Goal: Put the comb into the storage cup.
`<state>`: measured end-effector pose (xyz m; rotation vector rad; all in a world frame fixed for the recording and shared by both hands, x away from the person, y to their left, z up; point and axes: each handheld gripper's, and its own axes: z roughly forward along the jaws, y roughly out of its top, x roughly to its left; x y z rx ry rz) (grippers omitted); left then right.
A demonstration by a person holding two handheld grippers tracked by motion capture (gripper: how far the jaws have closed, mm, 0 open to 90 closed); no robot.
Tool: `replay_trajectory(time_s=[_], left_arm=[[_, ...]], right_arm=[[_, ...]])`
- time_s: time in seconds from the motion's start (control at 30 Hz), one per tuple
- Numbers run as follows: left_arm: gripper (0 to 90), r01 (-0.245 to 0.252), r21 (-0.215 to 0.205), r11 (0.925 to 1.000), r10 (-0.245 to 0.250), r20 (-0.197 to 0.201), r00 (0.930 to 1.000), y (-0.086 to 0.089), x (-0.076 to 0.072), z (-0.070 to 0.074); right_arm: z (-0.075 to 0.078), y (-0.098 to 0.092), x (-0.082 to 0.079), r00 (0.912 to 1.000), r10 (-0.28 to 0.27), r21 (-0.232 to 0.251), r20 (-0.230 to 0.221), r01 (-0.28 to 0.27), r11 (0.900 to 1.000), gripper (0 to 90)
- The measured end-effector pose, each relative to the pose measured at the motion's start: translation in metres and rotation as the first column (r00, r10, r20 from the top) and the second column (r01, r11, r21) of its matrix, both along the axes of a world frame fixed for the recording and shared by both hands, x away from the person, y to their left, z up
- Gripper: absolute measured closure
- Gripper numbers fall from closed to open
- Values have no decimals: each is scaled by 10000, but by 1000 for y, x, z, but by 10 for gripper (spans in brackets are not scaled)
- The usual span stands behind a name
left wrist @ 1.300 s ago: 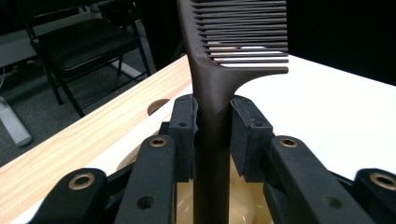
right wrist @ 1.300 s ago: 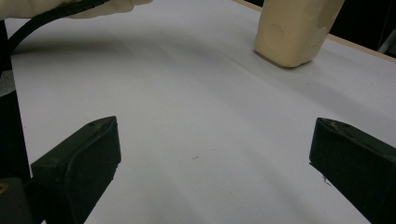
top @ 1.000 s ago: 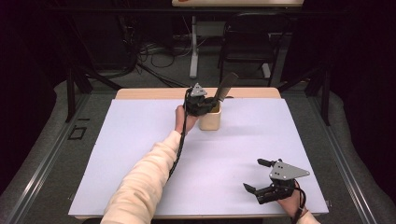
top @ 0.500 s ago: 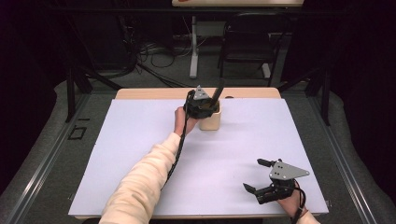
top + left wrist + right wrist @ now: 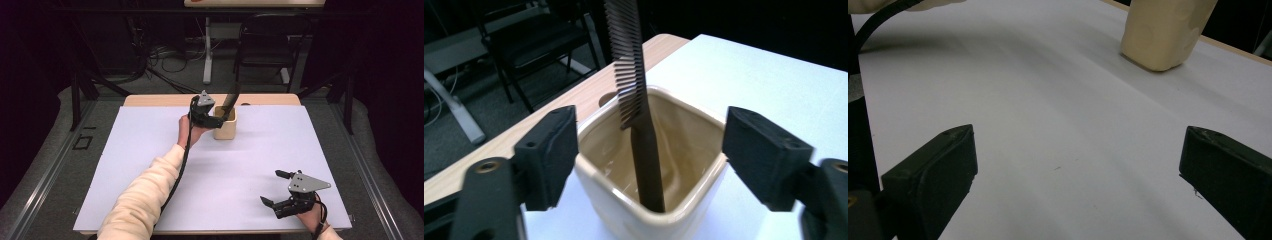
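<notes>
A cream square cup stands at the far middle of the white sheet. A dark brown comb stands in it, handle down, teeth up, leaning to the right. My left gripper hovers at the cup's left side. In the left gripper view its jaws flank the cup without touching the comb; they have just been opening, with nothing gripped. My right gripper rests open near the front right of the sheet, with bare sheet between its jaws and the cup farther off.
The white sheet covers most of a wooden table whose far edge shows behind the cup. A black chair, a desk leg and cables stand on the floor beyond. My left sleeve crosses the sheet's near left.
My left gripper's jaws have spread apart and let go of the comb, which now stands in the cup by itself. The left hand drew back and up a little. The right gripper stayed still.
</notes>
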<state>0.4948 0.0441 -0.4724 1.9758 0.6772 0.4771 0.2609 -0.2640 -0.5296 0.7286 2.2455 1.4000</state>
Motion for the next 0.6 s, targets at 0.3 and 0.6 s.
replay_trajectory(time_s=[0.3,0.6], left_arm=[[84,-21,322,9995,25,-115,9999,16,-13,5],[11,-47,288,9996,52,-153,9999,35,-23,9]], right_arm=[[-1,-1,0,10000,30,-35,-22,-30,10000,16],[-2,0,1,9999,26,-102,-118,-27,9999,14]])
